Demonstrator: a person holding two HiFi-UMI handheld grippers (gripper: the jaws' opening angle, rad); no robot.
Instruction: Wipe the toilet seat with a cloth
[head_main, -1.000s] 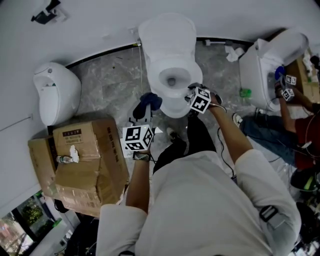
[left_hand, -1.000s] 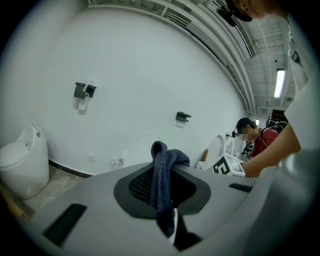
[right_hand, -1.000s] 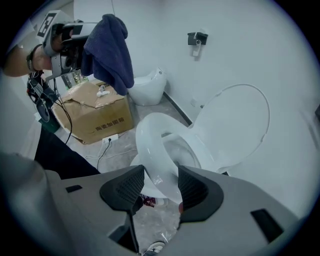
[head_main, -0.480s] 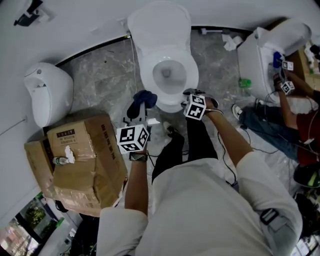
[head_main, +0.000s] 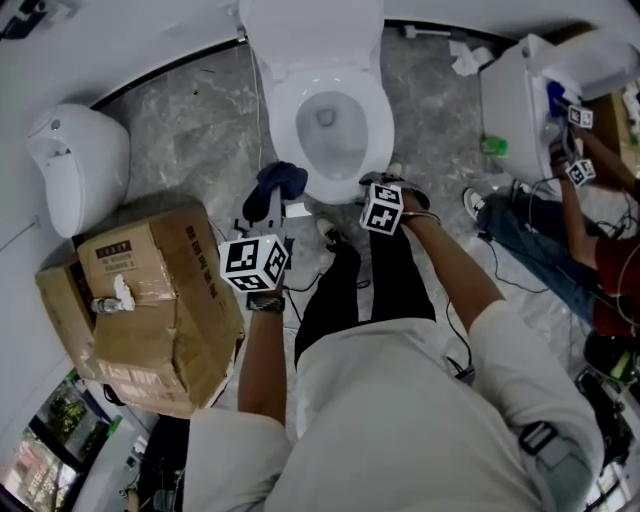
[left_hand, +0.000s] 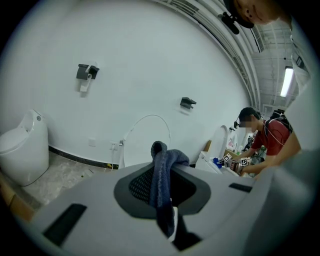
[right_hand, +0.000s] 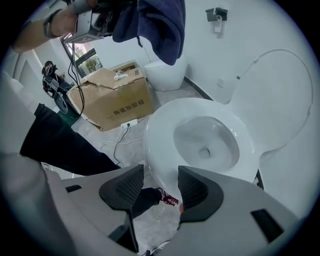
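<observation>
The white toilet (head_main: 372, 100) stands with its lid up, and its seat rim (right_hand: 165, 112) is bare. A dark blue cloth (head_main: 277, 184) hangs beside the bowl's front left. My left gripper (head_main: 266, 214) is shut on the cloth (left_hand: 161, 172), which droops over the jaws. The raised lid (left_hand: 142, 142) shows behind it. My right gripper (right_hand: 160, 187) is open and holds nothing. It hovers just off the bowl's front right edge (head_main: 375, 185), with a shoe and the floor below it. The cloth (right_hand: 157, 25) also hangs at the top of the right gripper view.
A dented cardboard box (head_main: 150, 290) stands on the left, close to my left arm. Beyond it is a second white fixture (head_main: 75, 165). Another person (head_main: 590, 230) works with grippers at another toilet (head_main: 515, 105) on the right. Cables lie on the marble floor (head_main: 190, 130).
The right gripper has drawn back from over the front rim to just off it. The left gripper still holds the cloth by the bowl's front left. The head view has shifted.
</observation>
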